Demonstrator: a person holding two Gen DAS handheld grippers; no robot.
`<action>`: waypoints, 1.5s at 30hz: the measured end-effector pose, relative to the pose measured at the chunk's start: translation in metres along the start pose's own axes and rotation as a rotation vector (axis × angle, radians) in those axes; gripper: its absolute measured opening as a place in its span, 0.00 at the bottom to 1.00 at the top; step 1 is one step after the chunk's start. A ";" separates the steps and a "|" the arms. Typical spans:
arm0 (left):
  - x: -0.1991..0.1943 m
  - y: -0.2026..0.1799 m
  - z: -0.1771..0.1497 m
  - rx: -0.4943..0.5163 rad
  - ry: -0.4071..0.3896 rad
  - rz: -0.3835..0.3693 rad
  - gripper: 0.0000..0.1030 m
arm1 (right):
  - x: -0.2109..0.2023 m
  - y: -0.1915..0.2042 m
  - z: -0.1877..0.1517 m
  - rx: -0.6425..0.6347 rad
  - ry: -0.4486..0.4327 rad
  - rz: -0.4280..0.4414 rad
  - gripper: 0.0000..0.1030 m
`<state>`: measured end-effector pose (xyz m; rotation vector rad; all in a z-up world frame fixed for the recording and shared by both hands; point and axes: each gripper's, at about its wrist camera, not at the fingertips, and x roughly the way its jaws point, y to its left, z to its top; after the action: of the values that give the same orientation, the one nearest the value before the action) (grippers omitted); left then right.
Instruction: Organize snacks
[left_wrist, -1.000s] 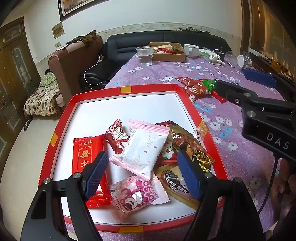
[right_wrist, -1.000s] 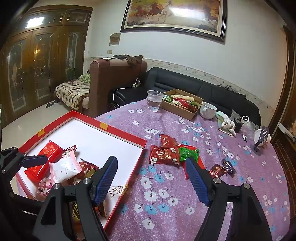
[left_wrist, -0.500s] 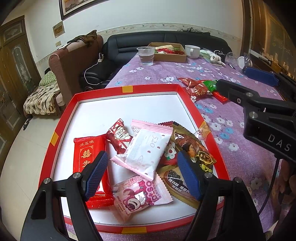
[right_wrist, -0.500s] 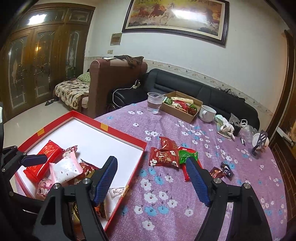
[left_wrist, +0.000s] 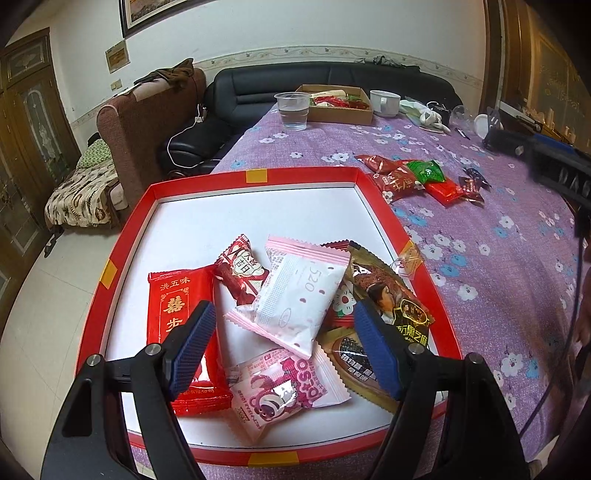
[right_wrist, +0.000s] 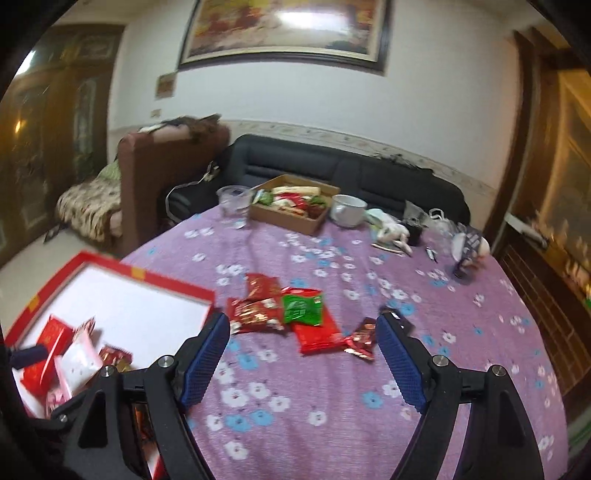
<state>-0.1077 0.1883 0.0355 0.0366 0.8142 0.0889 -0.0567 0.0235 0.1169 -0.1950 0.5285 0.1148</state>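
Observation:
A red tray with a white floor (left_wrist: 255, 175) lies on the purple flowered tablecloth and holds several snack packets, among them a pink-white one (left_wrist: 299, 295) and a red one (left_wrist: 177, 314). My left gripper (left_wrist: 280, 347) is open and empty above these packets. Loose snacks lie on the cloth right of the tray: a green packet (right_wrist: 301, 306), red packets (right_wrist: 255, 312) and small dark red candies (right_wrist: 362, 338). My right gripper (right_wrist: 301, 363) is open and empty, hovering just short of this loose pile. The tray also shows at the left of the right wrist view (right_wrist: 166, 284).
At the table's far end stand a clear plastic cup (left_wrist: 293, 110), a cardboard box of snacks (left_wrist: 338, 105) and a white mug (left_wrist: 384, 103). Small clutter lies at the far right (right_wrist: 465, 251). A black sofa (left_wrist: 332, 79) and a brown armchair (left_wrist: 147, 122) stand beyond the table.
My right gripper has swung right and forward, towards the loose snacks on the cloth; its view is blurred. My left gripper has barely moved over the tray.

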 end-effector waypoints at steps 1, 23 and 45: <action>0.000 0.000 0.000 0.000 0.000 -0.001 0.75 | -0.002 -0.006 0.001 0.014 -0.006 -0.007 0.80; 0.000 -0.005 0.000 0.010 0.001 -0.003 0.75 | -0.032 -0.038 0.011 0.063 -0.095 -0.071 0.83; 0.000 -0.004 -0.001 0.007 0.002 -0.005 0.75 | -0.033 -0.037 0.009 0.059 -0.104 -0.079 0.83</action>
<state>-0.1082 0.1847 0.0341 0.0414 0.8170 0.0813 -0.0748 -0.0129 0.1476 -0.1509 0.4196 0.0322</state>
